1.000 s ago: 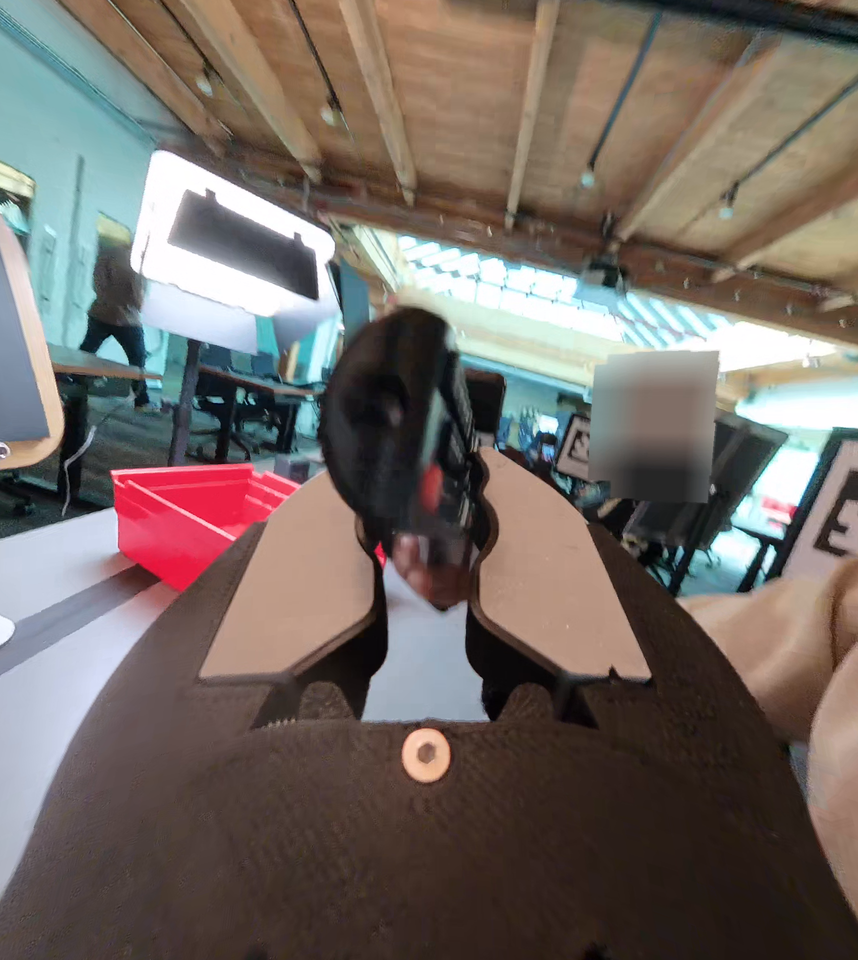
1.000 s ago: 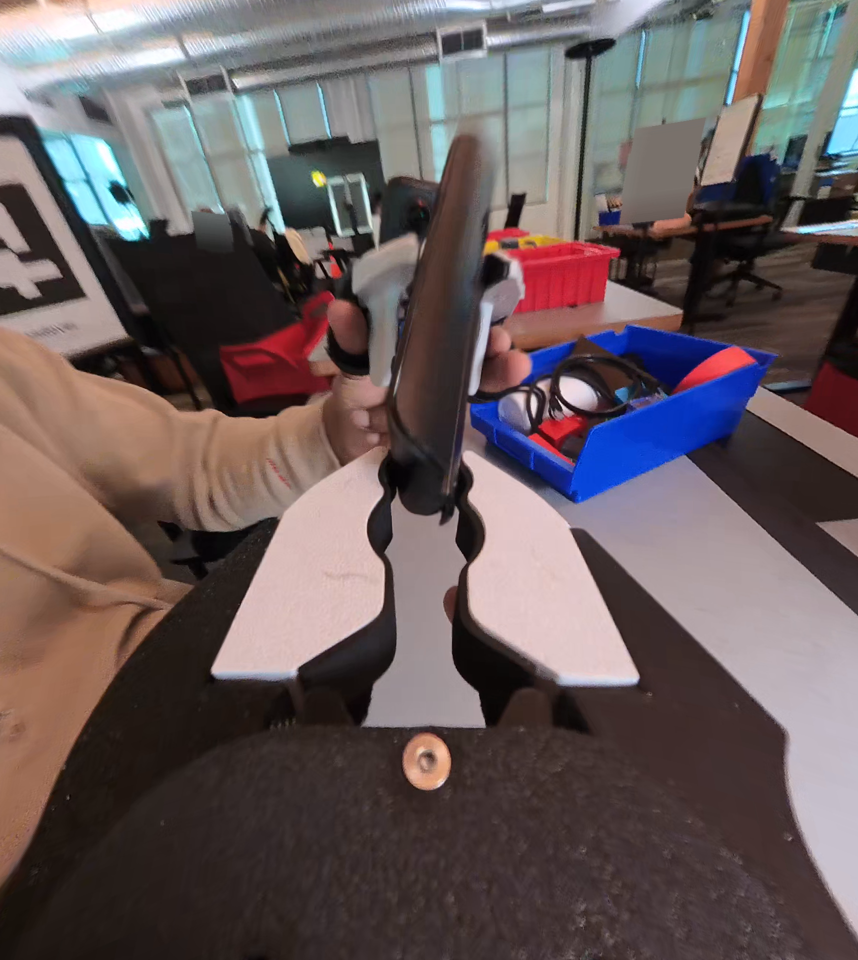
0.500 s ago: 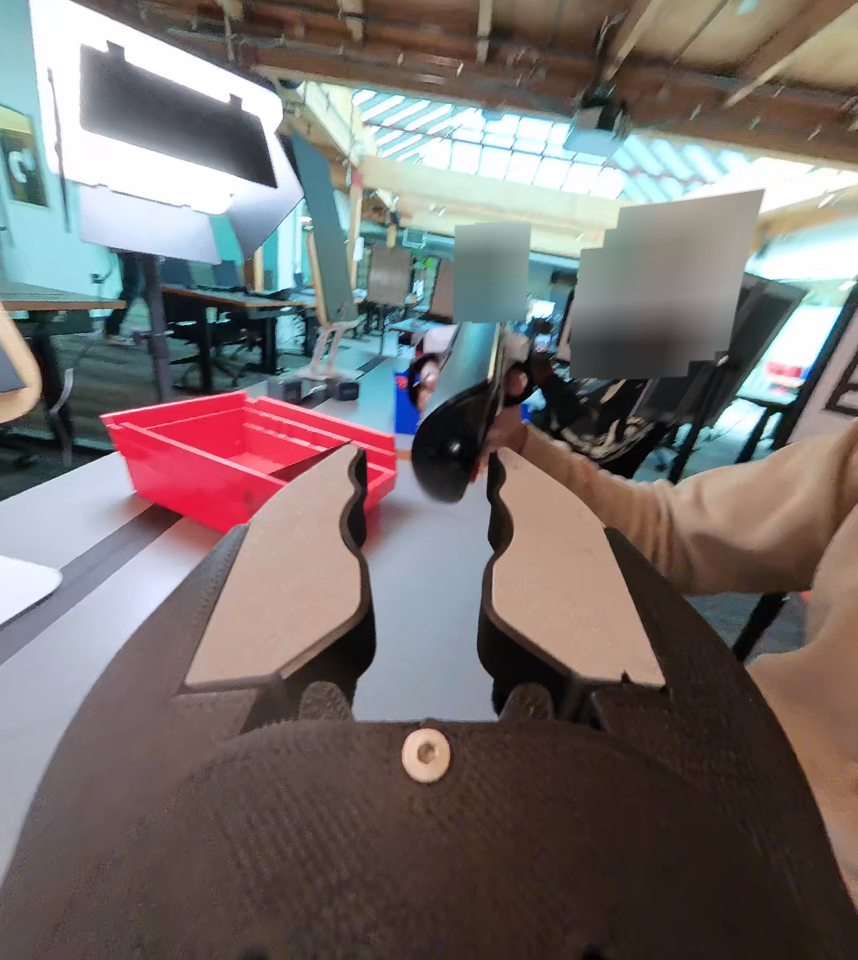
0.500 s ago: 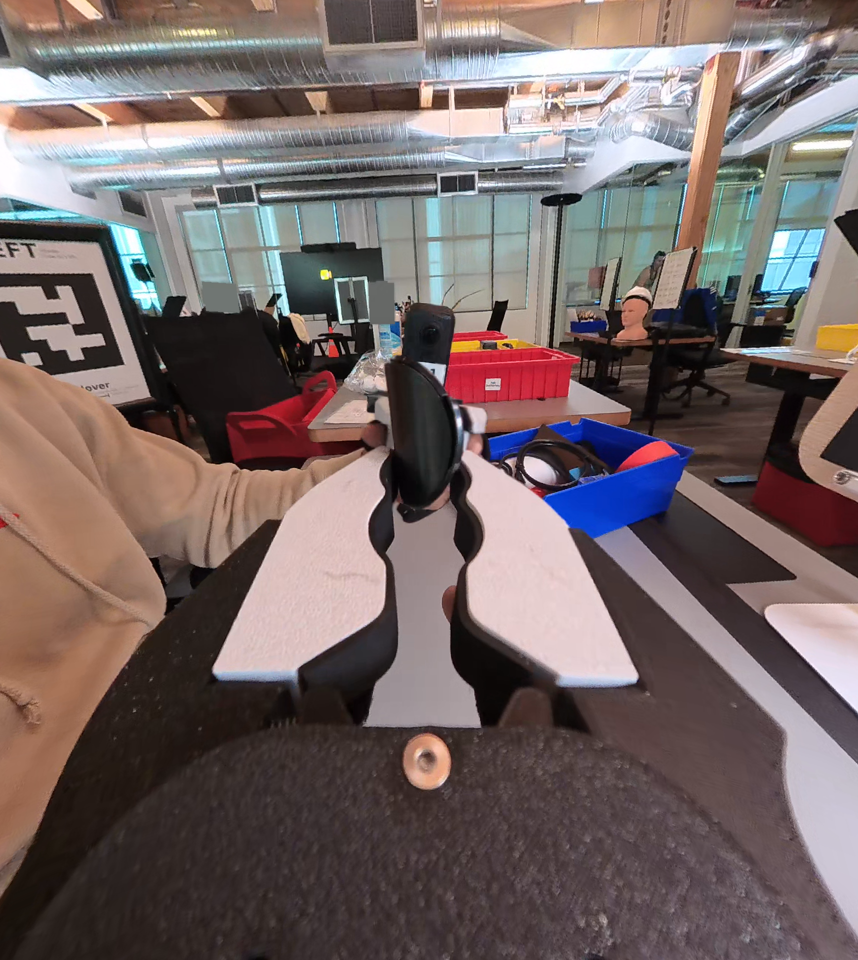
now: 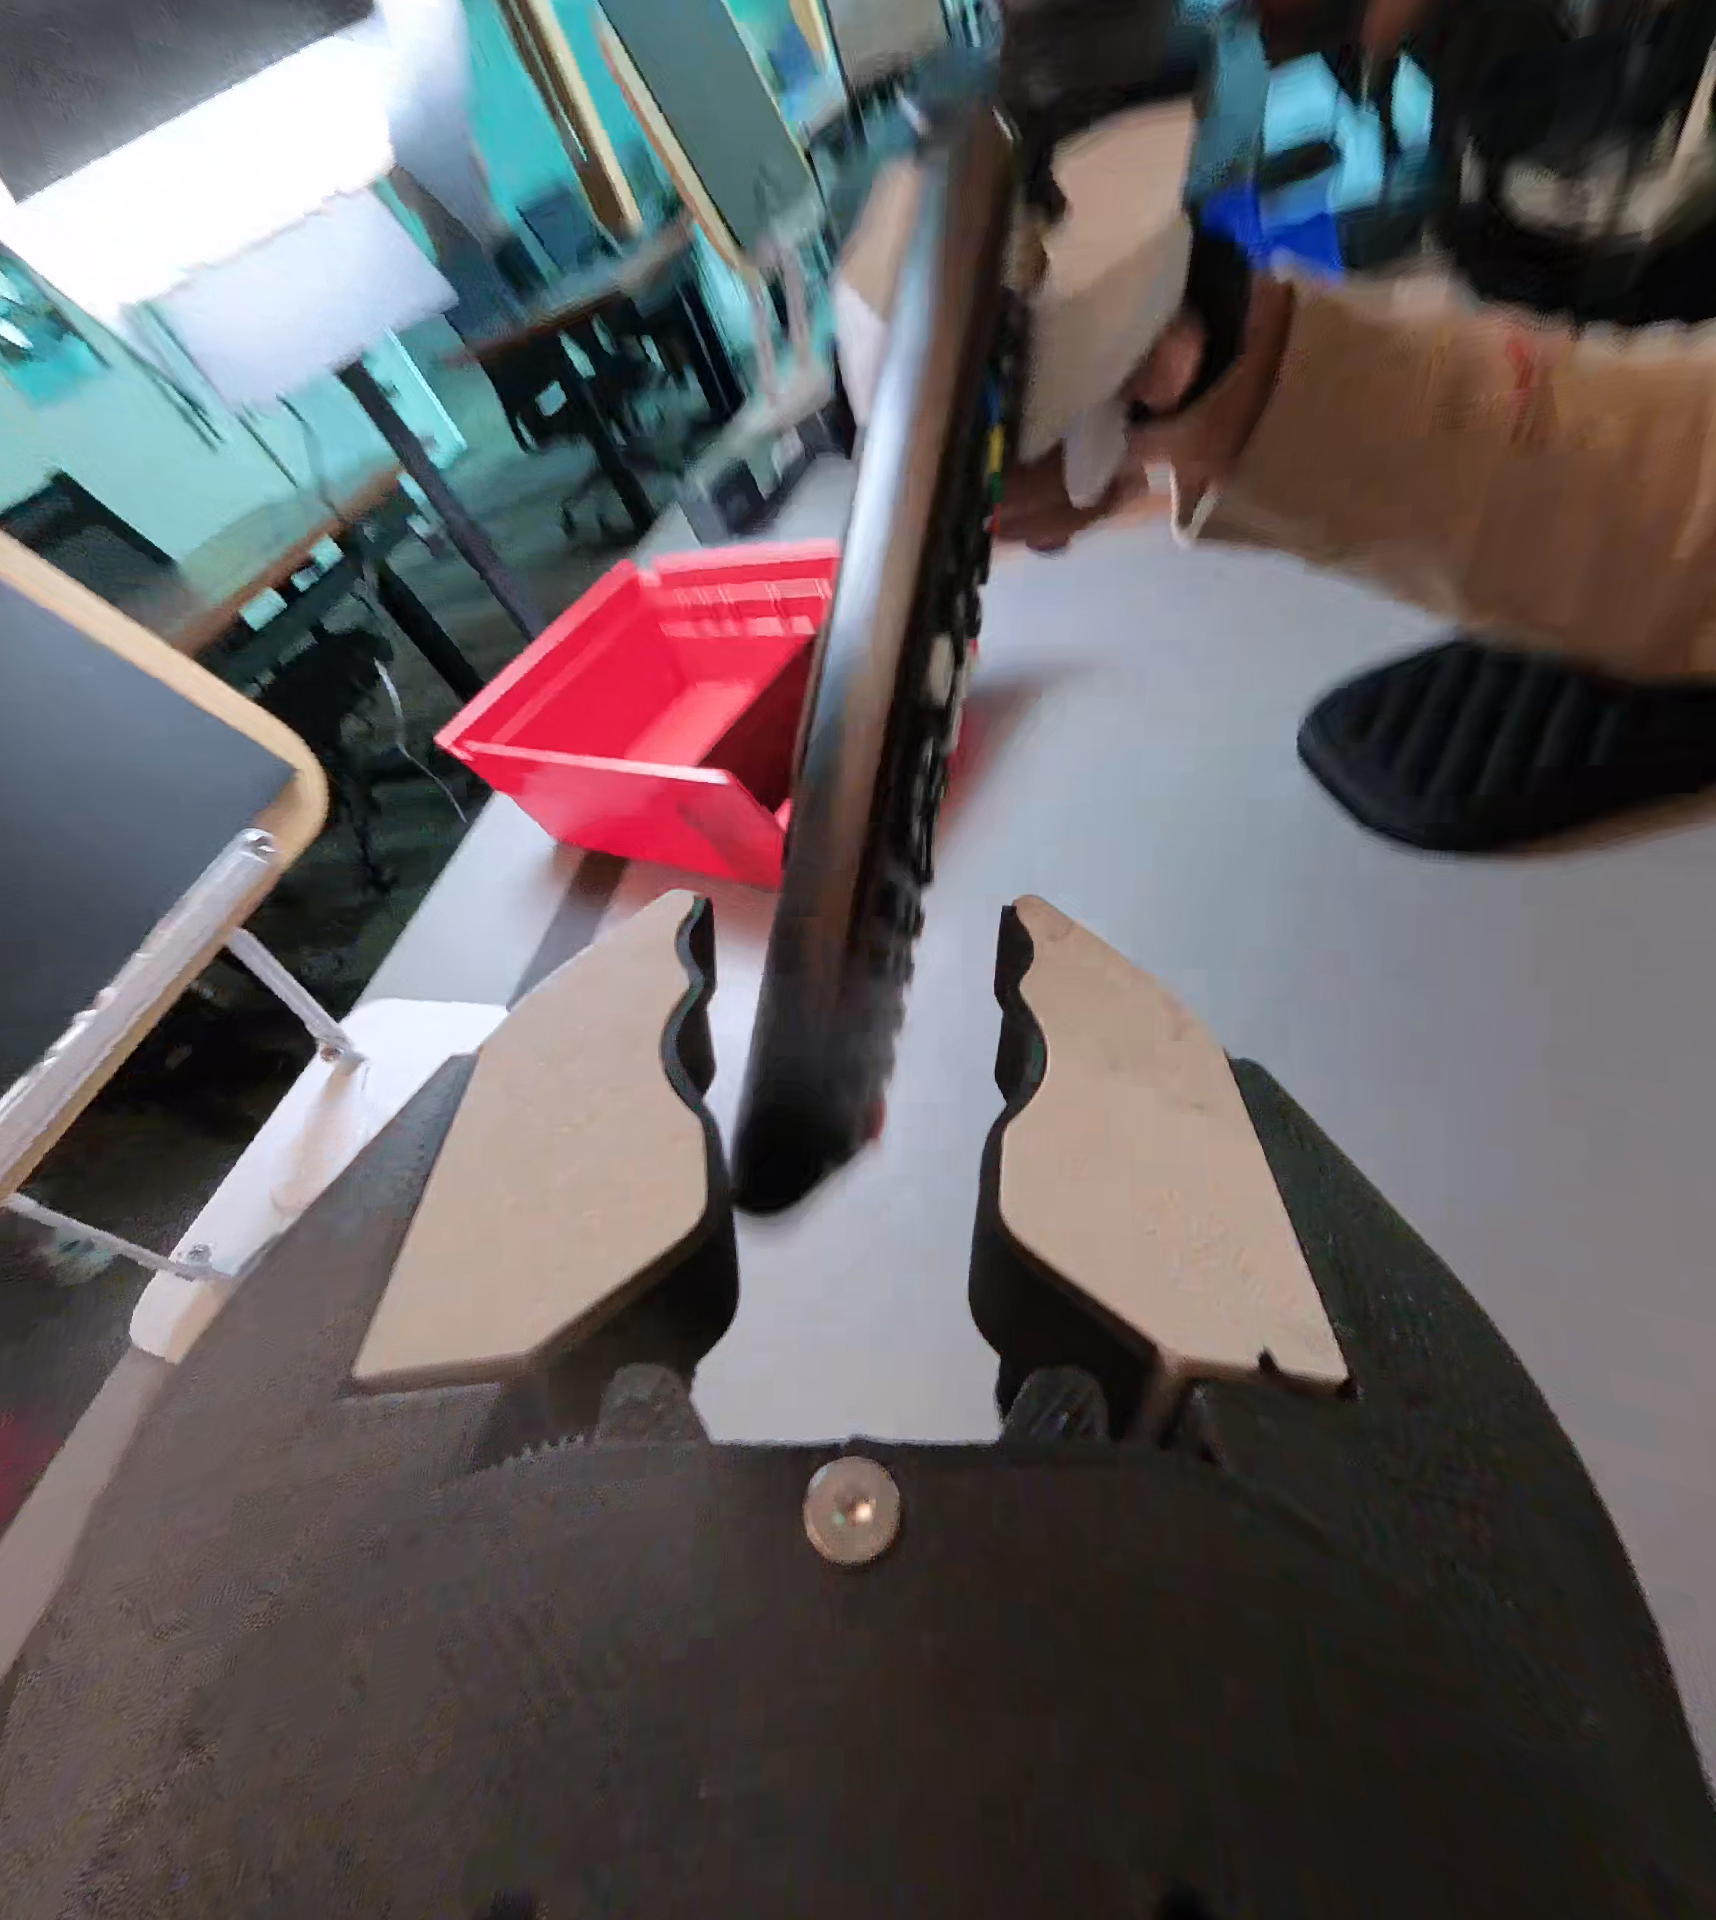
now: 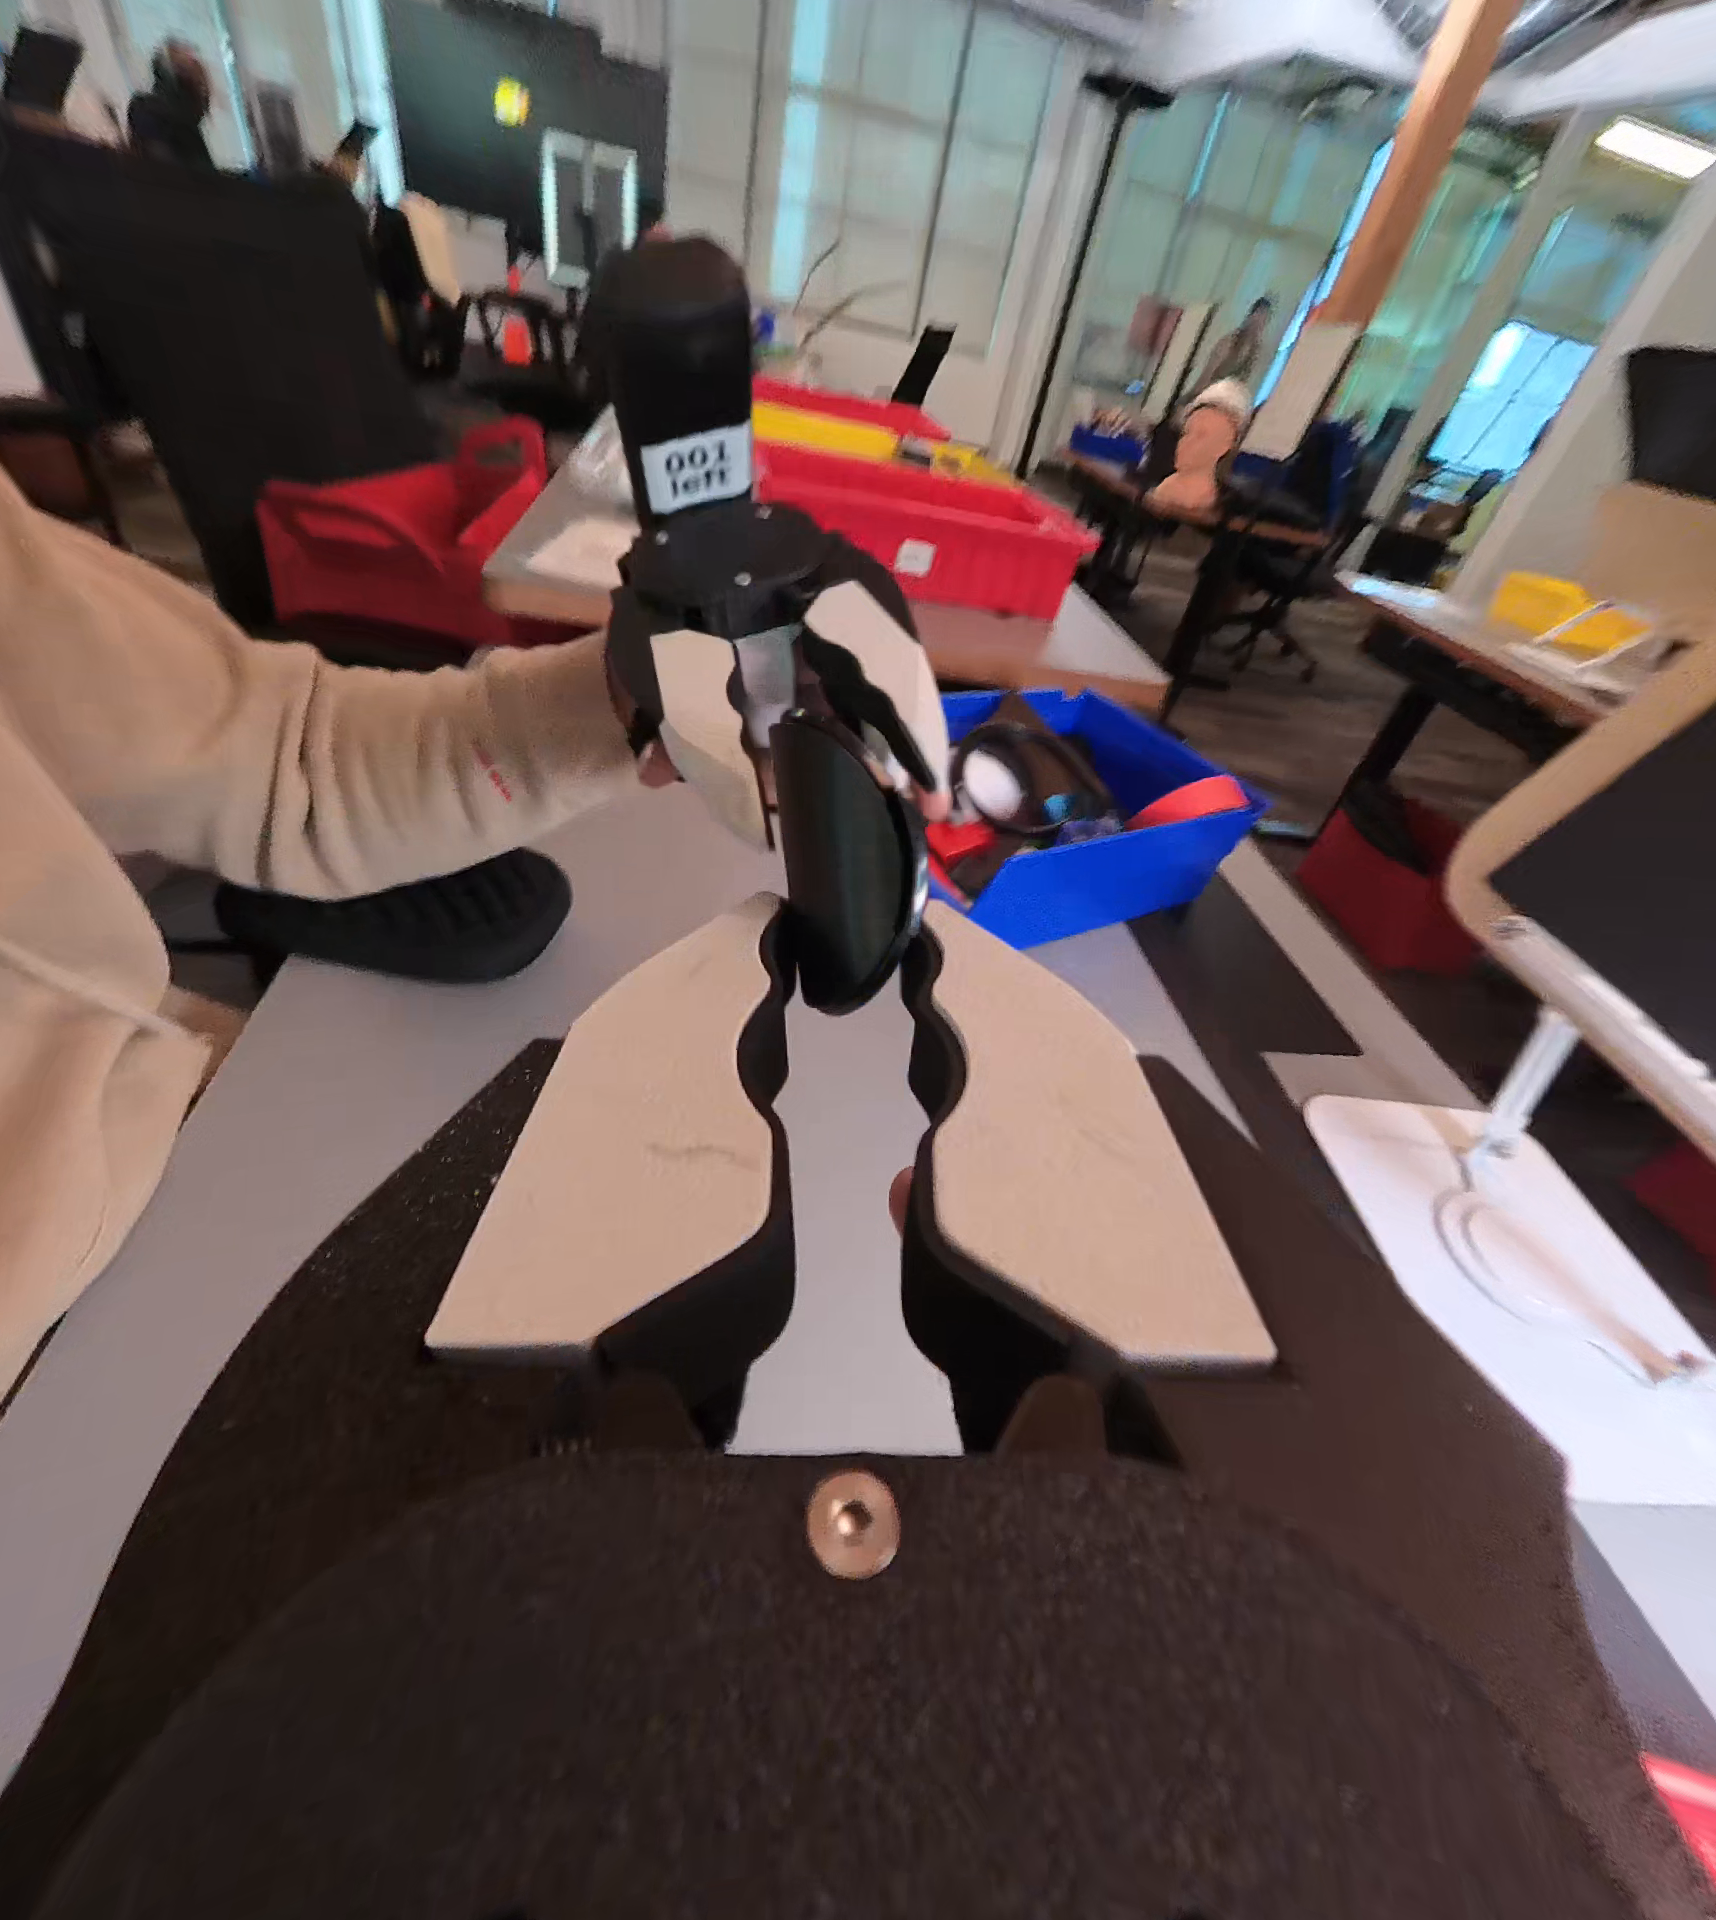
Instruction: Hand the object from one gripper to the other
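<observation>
The object is a long black remote control [image 5: 864, 727]. In the left wrist view it stands on edge between my left gripper's [image 5: 854, 920] spread fingers, close to the left finger. The left gripper is open. My right gripper [image 6: 849, 920] is shut on the near end of the remote [image 6: 849, 873]. In the right wrist view the left gripper [image 6: 781, 675] sits around the remote's far end. In the left wrist view the right gripper [image 5: 1072, 291] holds the remote's far end, blurred.
A red bin [image 5: 646, 727] stands on the grey table [image 5: 1353, 1039] behind the remote. A blue bin [image 6: 1124, 862] holds cables and small items. A black ribbed pad [image 6: 397, 914] lies under the person's sleeve. A dark board on a white stand [image 6: 1560, 1299] is at the table's edge. The tips of one gripper are about 10 centimeters away from the tips of the other.
One second ago both grippers gripped the remote. The left gripper then opened and drew back. Now the remote's end lies deep between the open left fingers, and both views have tilted down.
</observation>
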{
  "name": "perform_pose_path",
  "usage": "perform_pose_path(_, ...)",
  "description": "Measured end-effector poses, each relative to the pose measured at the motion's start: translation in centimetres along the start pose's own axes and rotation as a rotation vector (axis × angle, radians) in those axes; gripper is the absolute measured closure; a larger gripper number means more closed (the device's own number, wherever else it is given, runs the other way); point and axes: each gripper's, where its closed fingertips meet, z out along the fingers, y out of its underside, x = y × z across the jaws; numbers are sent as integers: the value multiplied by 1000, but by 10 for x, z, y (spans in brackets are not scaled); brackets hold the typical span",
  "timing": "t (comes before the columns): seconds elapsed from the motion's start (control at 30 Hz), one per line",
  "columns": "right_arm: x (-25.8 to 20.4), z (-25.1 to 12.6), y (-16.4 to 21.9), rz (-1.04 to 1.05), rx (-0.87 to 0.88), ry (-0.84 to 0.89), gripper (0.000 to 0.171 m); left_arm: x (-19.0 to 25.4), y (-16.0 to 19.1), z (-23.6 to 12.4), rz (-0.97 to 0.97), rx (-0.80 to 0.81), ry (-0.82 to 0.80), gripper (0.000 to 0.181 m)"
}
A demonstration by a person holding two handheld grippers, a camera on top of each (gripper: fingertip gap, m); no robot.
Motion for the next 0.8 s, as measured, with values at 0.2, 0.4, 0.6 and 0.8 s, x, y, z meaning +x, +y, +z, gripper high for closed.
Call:
perform_pose_path(0.2,-20,42,20,17,-90,-72,153,26,44,37,72,-194,68,155)
perform_pose_path(0.4,19,34,15,-110,-172,278,121,22,40,43,-169,-64,138,159)
perform_pose_path(0.6,18,36,6,-405,-285,446,104,24,43,48,-201,-94,141,159)
perform_pose_path(0.8,22,46,29,-563,-460,518,105,23,58,51,-238,-156,128,160)
